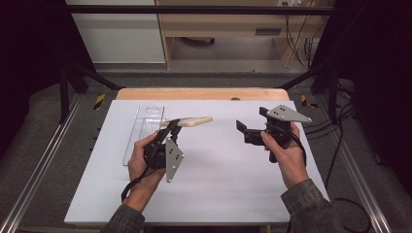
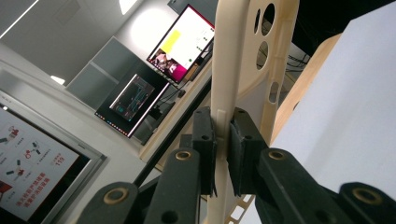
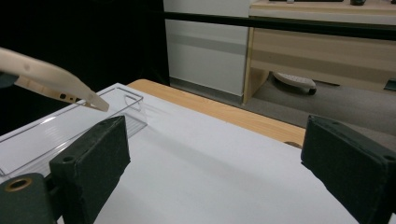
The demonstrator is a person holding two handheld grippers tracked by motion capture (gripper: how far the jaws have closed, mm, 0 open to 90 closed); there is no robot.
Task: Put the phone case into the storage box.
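Observation:
A cream phone case [image 1: 187, 121] is held off the white table [image 1: 214, 179], pinched by its edge in my left gripper [image 1: 171, 127], which is shut on it. The left gripper view has the case [image 2: 238, 51] rising upright between the two black pads [image 2: 205, 144], its camera cut-outs at the top. My right gripper [image 1: 248, 130] stands open to the right of the case, nothing between its pads [image 3: 93, 163]. From the right gripper view the case's tip [image 3: 56, 84] hangs over a clear plastic tray [image 3: 70, 126].
The clear plastic tray [image 1: 144, 128] lies on the table left of the left gripper. A wooden edge [image 1: 194, 93] runs along the table's far side. Metal frame rails [image 1: 43, 160] flank both sides. A screen [image 2: 187, 44] stands beyond the table.

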